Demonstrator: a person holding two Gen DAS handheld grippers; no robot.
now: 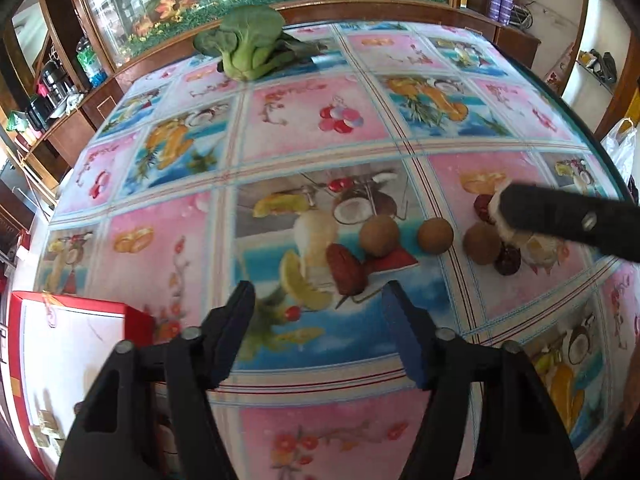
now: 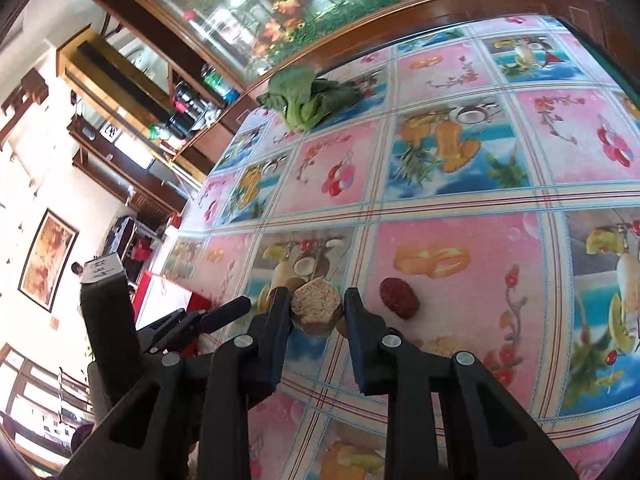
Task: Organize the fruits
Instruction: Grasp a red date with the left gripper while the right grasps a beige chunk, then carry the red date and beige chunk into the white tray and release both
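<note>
Right gripper point(image 2: 317, 307) closed on a pale cake point(image 2: 315, 305), just above the tabletop point(image 2: 460, 208). Left gripper point(image 1: 318, 300) wide open, empty, over a red date point(image 1: 345, 274). Three longans point(image 1: 379, 235) in a row beside it. Red box point(image 1: 76, 360) at left, greens point(image 1: 248, 46) far back.

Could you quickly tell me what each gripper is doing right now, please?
Left gripper: open, holding nothing, above the tablecloth.
Right gripper: closed on a tan, rough-textured round piece.
</note>
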